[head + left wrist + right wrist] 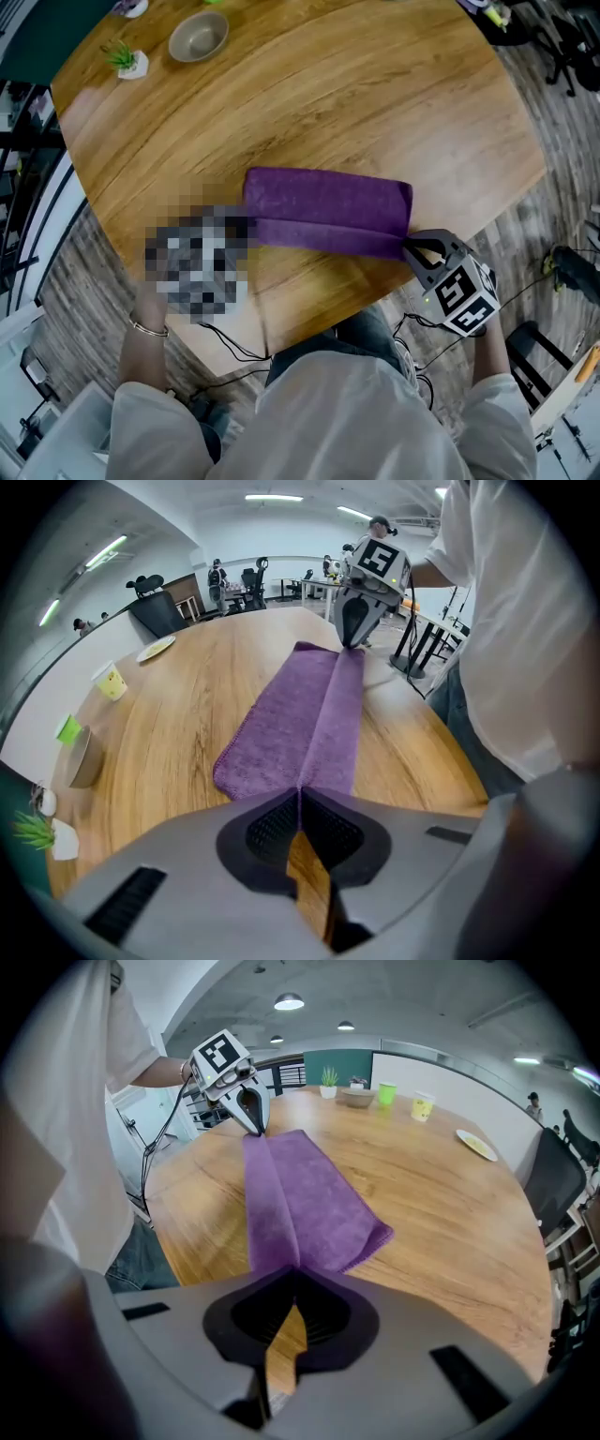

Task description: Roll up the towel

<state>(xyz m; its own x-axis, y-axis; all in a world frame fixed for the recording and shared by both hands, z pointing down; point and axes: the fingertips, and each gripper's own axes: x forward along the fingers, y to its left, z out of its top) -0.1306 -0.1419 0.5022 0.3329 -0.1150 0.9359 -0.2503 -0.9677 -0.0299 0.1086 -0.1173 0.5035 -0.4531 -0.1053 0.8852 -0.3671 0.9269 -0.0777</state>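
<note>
Towel [328, 211], purple, folded lengthwise, lies on the wooden table [375, 103] near the edge closest to the person.

Head view: right gripper [412, 247] sits at the towel's right end, its marker cube toward the person. The towel's left end is unreadable in this view.

Left gripper view fills that gap. Left gripper [298, 794] has its jaws closed on the crease at its end, with cloth pinched between the pads.

Right gripper view shows the same at the other end: jaws together on the fold line. It also shows the left gripper at the far end, tips on the cloth.

The narrower flap on the person's side is possibly raised a little off the wood; hard to judge.

Bowl [198, 37] and small potted plant [127, 59] stand at the far edge. Only the gripper views show the plate [476, 1145], yellow cup [423, 1106] and green cup [386, 1094].
</note>
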